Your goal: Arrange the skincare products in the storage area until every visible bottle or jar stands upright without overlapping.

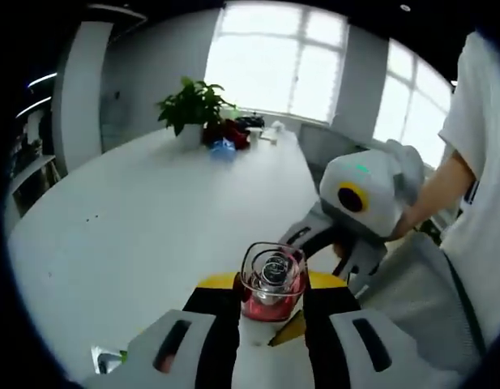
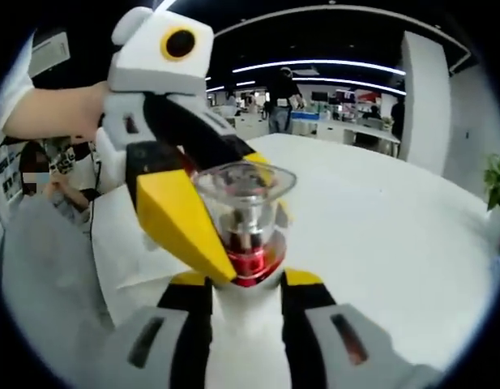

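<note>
The small bottle with a clear glossy plastic cap and red shiny base (image 1: 272,284) looks like hard transparent plastic, and inside it a silver metallic pump catches the light. The left gripper (image 1: 270,320) has smooth matt white plastic shells, yellow plastic tips and black matt inner sides. The right gripper (image 2: 248,284) has the same finish. The large white table (image 1: 152,219) is smooth, with a soft sheen. The grey cloth (image 2: 47,275) looks matt and woven.
</note>
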{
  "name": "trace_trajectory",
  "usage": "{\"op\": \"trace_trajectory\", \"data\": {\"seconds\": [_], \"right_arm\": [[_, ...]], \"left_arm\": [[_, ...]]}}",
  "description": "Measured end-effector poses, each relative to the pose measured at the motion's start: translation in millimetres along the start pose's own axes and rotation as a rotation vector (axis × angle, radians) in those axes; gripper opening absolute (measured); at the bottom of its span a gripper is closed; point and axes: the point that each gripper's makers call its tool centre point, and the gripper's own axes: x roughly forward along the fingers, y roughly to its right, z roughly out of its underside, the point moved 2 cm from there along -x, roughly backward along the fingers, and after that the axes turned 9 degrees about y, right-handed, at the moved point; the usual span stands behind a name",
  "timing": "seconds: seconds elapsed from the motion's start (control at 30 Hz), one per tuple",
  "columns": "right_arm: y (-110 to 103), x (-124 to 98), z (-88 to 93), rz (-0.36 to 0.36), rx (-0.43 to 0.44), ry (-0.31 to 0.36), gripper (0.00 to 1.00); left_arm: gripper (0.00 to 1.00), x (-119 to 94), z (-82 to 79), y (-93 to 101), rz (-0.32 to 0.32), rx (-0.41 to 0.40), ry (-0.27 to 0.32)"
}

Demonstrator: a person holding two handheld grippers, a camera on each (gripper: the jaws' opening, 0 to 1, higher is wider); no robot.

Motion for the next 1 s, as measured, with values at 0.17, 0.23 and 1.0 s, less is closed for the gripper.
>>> {"op": "trace_trajectory", "data": {"seconds": [0.17,0.23,1.0], "right_arm": [[11,8,-3.3,0.003,-0.023,-0.001,0.32],[15,11,-4.6,-0.001,-0.023,-0.004,0.32],[51,38,-12.6,-0.033,-0.057,-0.012,0.32]], "left_arm": [[0.27,1,-3.6,-10.8,-0.007,0.002,0.013],[0.27,2,-5.0,-14.5,-0.01,0.006,0.013],[0.27,11,-19.4,-53.0,-0.024,0.042,0.007]]}}
